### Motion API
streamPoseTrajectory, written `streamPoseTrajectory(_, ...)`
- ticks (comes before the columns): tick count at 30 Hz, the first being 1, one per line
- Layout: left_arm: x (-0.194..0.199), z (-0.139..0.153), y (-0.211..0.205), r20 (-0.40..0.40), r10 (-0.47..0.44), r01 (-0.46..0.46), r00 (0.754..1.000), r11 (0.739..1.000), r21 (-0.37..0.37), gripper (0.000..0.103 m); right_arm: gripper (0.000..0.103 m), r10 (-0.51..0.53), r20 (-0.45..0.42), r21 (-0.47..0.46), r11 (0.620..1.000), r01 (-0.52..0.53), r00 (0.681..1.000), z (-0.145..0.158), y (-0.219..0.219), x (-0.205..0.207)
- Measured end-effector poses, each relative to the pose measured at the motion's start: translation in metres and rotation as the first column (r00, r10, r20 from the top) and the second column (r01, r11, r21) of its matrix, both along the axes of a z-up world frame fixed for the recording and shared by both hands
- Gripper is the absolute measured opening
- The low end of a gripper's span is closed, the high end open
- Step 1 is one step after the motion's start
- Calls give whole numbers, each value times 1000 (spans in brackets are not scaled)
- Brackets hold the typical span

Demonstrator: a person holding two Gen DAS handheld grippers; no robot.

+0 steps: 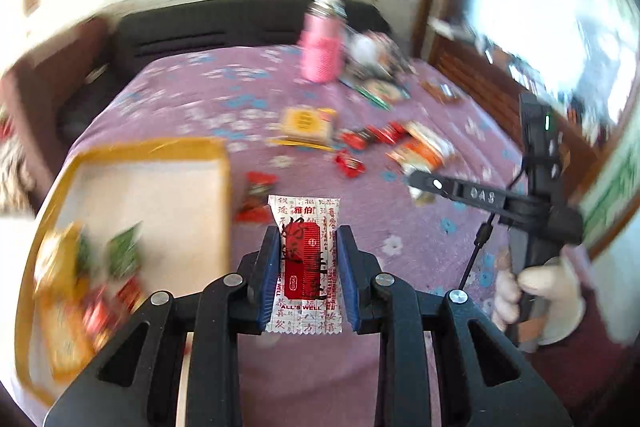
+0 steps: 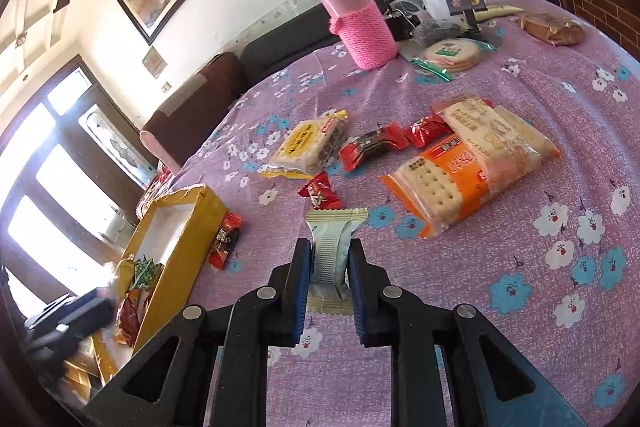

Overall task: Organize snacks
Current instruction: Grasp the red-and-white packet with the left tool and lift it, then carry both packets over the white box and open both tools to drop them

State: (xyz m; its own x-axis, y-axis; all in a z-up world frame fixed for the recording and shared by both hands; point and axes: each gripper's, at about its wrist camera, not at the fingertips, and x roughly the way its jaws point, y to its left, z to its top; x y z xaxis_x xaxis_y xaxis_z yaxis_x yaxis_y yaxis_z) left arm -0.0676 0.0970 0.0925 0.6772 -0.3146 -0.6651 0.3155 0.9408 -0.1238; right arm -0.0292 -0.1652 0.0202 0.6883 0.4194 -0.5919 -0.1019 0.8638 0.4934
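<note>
Left wrist: left gripper (image 1: 307, 259) clamps a white-red candy (image 1: 305, 263) just right of the gold tray (image 1: 132, 147); thin wrapper could slip out short of it. Right wrist: right gripper (image 2: 330, 269) pinches a pale green sachet (image 2: 332, 251) above the cloth. Loose there: four red candies, three cracker packs.

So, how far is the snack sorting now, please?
Partly done. The gold box already holds several packets. In hand: the left gripper is shut on a white and red snack packet; the right gripper is shut on a pale wafer packet. Left on the cloth: the orange cracker pack, yellow biscuit pack and red candies.
</note>
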Motion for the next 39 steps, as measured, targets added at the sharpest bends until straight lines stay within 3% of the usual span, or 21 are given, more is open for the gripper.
streamPoseTrajectory(2, -7, 2, 36, 3, 88, -88, 996, 995, -39, 25, 19, 0, 13, -21, 1000, 0, 1000, 1, 6, -1)
streamPoseTrajectory(6, -17, 0, 78, 25, 217, -217, 976, 976, -10, 25, 19, 9, -9, -12, 1000, -9, 1000, 5, 21, -7)
streamPoseTrajectory(10, -21, -7, 103, 29, 292, -292, 956, 956, 8, 25, 19, 102, -7, 22, 995, -102, 995, 21, 58, -22)
streamPoseTrajectory(17, -30, -29, 126, -6, 327, -327, 945, 945, -7, 26, 18, 327, 20, -24, 945, -327, 945, 55, 155, -39)
streamPoseTrajectory(25, -30, -43, 150, -33, 354, -354, 935, 935, 1, 27, 19, 473, -30, -98, 875, -474, 881, 41, 248, -48)
streamPoseTrajectory(29, -30, -45, 157, -41, 359, -360, 932, 933, 0, 27, 19, 500, -73, -123, 854, -505, 863, 23, 274, -49)
streamPoseTrajectory(39, -30, -47, 156, -28, 376, -376, 926, 927, 11, 31, 22, 493, -116, -178, 844, -506, 862, 5, 287, -48)
